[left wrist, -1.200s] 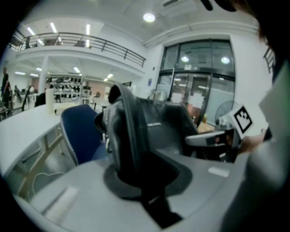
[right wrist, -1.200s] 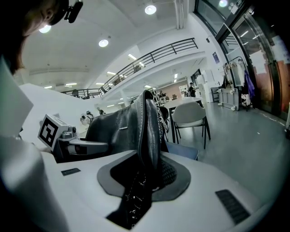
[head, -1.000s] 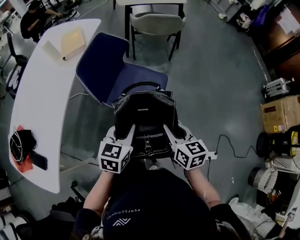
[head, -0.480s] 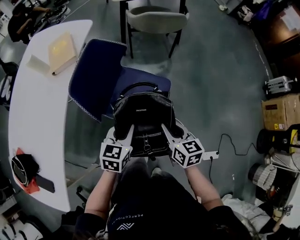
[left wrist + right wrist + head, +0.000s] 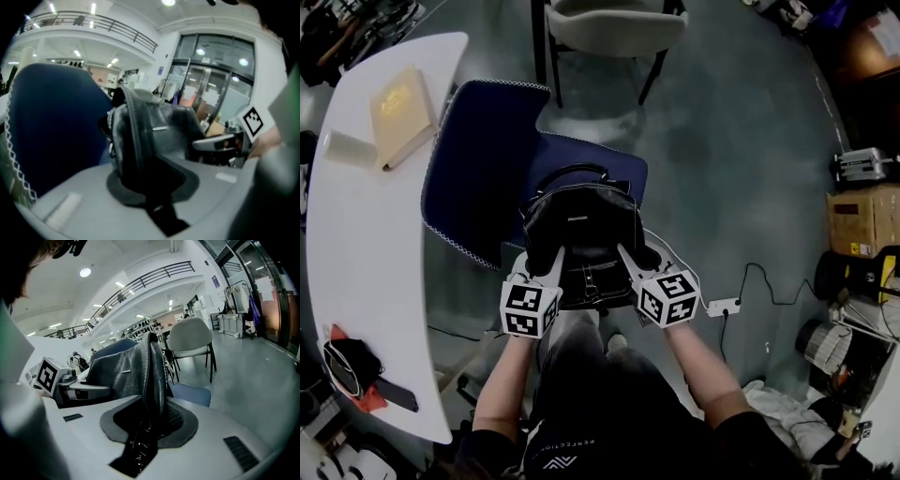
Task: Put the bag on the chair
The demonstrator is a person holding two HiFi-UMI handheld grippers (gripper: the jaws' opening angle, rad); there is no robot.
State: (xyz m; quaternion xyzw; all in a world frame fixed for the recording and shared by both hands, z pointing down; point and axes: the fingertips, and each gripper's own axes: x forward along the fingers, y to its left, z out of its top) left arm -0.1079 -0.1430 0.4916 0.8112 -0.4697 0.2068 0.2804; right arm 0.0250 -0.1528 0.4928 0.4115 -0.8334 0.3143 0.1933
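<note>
1. Black leather bag (image 5: 579, 225): it stands upright at the centre of the head view with its loop handle at the top. It overlaps the near edge of the blue chair's seat; whether it touches the seat cannot be told. The lettering on its small front plate is too small to read.
2. Left gripper (image 5: 555, 257) (image 5: 143, 180): the jaws stand narrow, pinching the bag's left edge.
3. Right gripper (image 5: 623, 253) (image 5: 149, 420): the jaws stand narrow, clamped on the bag's right edge seam. Both gripper cubes show black-and-white square markers without letters.
4. Blue chair (image 5: 473, 178): it sits left of centre, and white zigzag stitching runs along the backrest edge.
5. White table (image 5: 366, 281): it curves down the left edge. A tan book (image 5: 398, 112) lies at the upper left; its cover emblem is unreadable.
6. Dark shirt (image 5: 609, 441): at bottom centre, its white upside-down print appears to read "PERFECTION".
7. Cardboard box (image 5: 862, 230): it sits at the right edge and its label is illegible.
</note>
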